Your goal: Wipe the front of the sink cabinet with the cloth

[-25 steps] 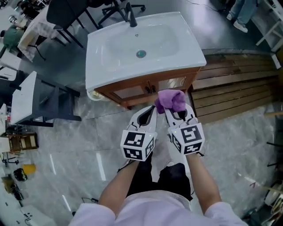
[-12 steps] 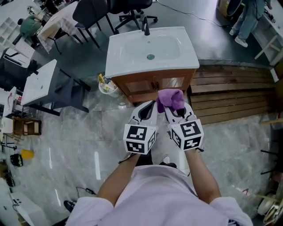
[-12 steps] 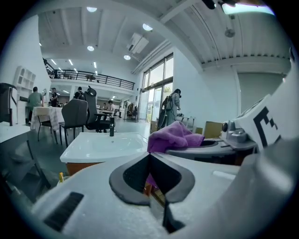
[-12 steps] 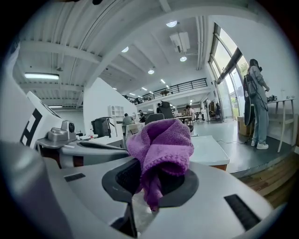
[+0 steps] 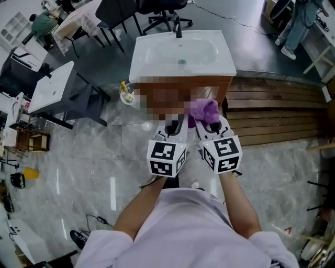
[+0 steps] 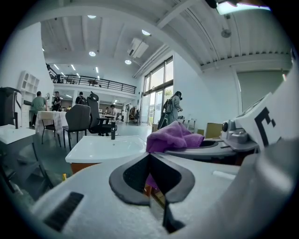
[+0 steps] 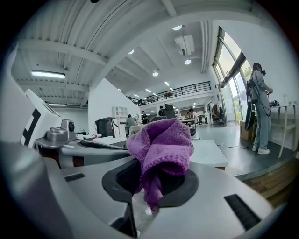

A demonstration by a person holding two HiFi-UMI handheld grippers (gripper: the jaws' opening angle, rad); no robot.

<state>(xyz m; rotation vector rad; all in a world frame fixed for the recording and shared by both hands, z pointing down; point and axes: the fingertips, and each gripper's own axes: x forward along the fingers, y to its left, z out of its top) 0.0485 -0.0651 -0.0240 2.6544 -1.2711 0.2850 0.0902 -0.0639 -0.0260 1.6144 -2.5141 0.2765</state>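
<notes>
Grey marbled floor [image 5: 94,172] spreads beneath the person, whose forearms reach forward, each tool topped by a marker cube [image 5: 166,157]. Nearest, the left claw [image 5: 174,129] has its jaws pressed together with nothing between them, as the left gripper view shows. It sits just beside the right claw [image 5: 210,125], which is clamped on a bunched purple cloth [image 5: 203,111]; in the right gripper view a tail of the cloth hangs down through the jaws. The cloth appears to be held in the air, short of the sink cabinet [image 5: 222,90]. The cabinet's wooden front lies just past it in the head view, under the white sink [image 5: 180,52] with its dark faucet [image 5: 178,26]. Slatted wooden decking [image 5: 272,115] runs off to the right, and dark chairs [image 5: 123,10] stand farther back. The step in hand looks like the approach: the cloth is gripped but not yet on the wood. The next move calls for lowering and advancing the right claw until the wad presses flat against the cabinet front. It would then sweep across the panel, with the empty left claw held out of the way.
</notes>
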